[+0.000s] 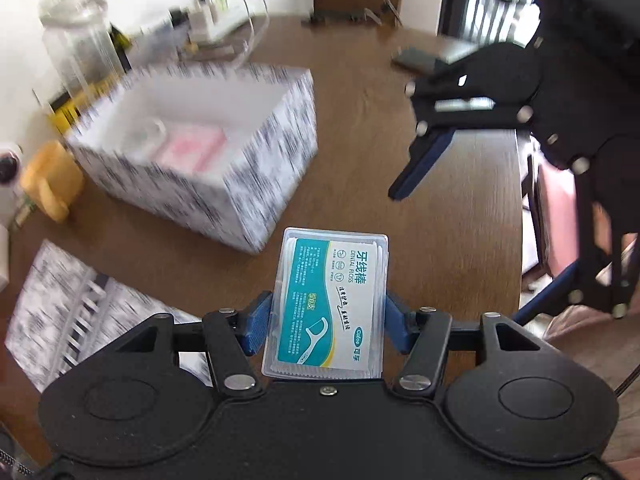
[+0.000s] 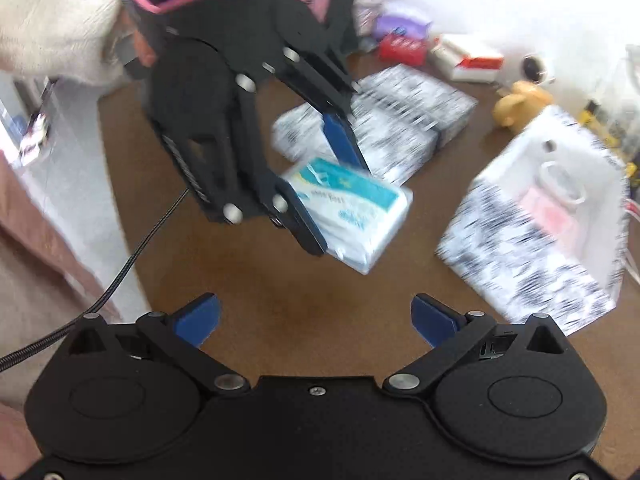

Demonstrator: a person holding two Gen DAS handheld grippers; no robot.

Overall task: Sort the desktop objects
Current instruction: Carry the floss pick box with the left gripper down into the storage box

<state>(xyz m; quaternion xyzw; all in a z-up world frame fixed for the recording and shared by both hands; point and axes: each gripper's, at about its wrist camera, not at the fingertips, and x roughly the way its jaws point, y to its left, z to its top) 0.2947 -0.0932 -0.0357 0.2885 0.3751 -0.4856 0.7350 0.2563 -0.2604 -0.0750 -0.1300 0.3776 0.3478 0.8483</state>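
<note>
Dental floss box (image 1: 326, 306): clear plastic case with teal-and-white label, clamped between the blue pads of the left gripper (image 1: 326, 320), held off the brown desk (image 1: 420, 220) at lower centre of the left wrist view. In the right wrist view the same case shows at frame centre, blurred, pinched at its near end with most of its length projecting beyond the fingers. Patterned storage box (image 1: 224, 184): open-topped, black-and-white print, white interior, sits at upper left of the left wrist view, ahead and to the left of the held case; it already contains a pink item (image 1: 192, 148) and a clear round item, too blurred to identify. Right gripper (image 2: 316, 320): fingers spread wide, nothing between them, hovering above bare desk; visible at upper right of the left wrist view. Lid-like patterned piece (image 1: 80, 312): lies flat at lower left. Step in hand, judged: carry phase, the case lifted and on its way to the open box. Next move calls for bringing the case over the box opening, lowering it clear of the rim, then parting the fingers. Heavy motion blur limits finer detail.
</note>
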